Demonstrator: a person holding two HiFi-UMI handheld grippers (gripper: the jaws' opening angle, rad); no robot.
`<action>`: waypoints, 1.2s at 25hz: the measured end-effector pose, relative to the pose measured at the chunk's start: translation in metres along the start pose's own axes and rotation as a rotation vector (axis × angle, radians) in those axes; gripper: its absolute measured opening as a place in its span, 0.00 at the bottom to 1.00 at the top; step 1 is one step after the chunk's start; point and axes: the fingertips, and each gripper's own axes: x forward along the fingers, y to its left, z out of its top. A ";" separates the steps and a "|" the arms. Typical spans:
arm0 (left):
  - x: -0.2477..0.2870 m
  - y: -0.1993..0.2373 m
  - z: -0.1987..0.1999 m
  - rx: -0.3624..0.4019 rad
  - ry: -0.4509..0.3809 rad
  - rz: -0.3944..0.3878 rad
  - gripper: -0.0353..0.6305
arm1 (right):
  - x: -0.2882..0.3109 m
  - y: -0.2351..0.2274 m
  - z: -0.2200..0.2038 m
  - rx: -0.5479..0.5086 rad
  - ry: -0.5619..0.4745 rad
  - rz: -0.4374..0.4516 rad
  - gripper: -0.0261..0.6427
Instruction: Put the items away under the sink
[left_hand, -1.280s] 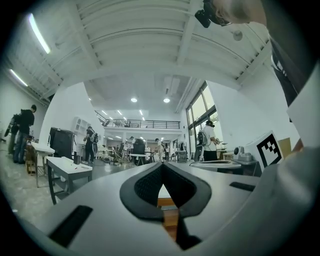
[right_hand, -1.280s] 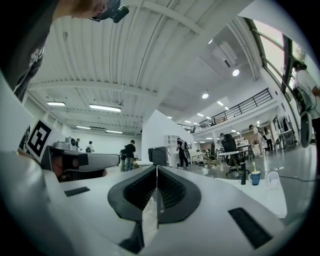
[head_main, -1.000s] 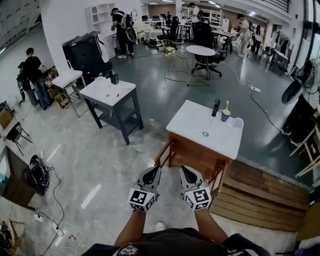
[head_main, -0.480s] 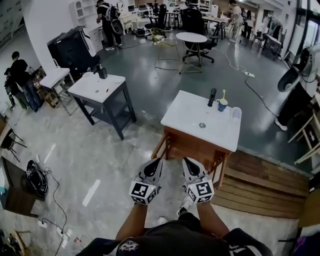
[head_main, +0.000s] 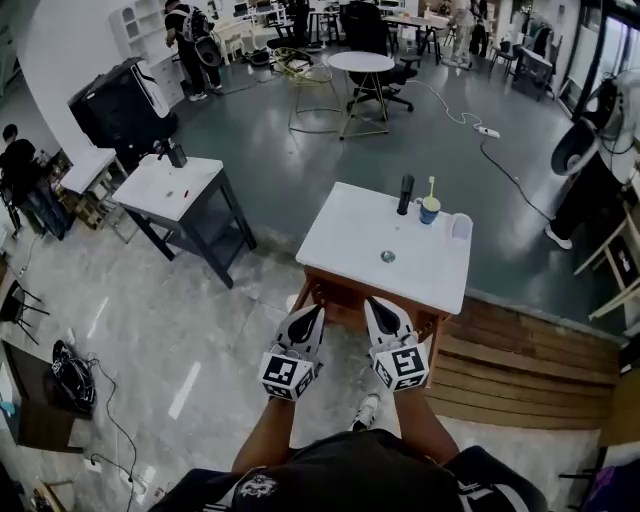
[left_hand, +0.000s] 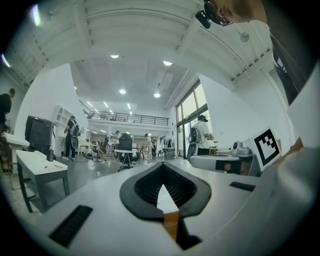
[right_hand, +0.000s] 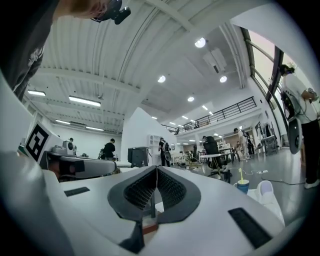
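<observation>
Left gripper and right gripper: jaws pressed together, holding nothing, at the near edge of the sink top. Bottle, cup and white container stand upright ahead at its far-right edge, nearer the right gripper.

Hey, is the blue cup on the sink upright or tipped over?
Upright: the cup stands on the sink top, a stick pointing up out of it.
</observation>
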 end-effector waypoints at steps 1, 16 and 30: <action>0.013 -0.001 0.000 -0.004 0.001 -0.009 0.05 | 0.005 -0.007 0.001 0.006 -0.003 0.003 0.08; 0.136 -0.006 -0.010 0.039 0.041 -0.035 0.05 | 0.047 -0.107 -0.010 0.021 0.006 0.016 0.08; 0.234 0.058 -0.013 0.068 0.004 -0.127 0.05 | 0.129 -0.170 -0.017 -0.011 0.007 -0.092 0.08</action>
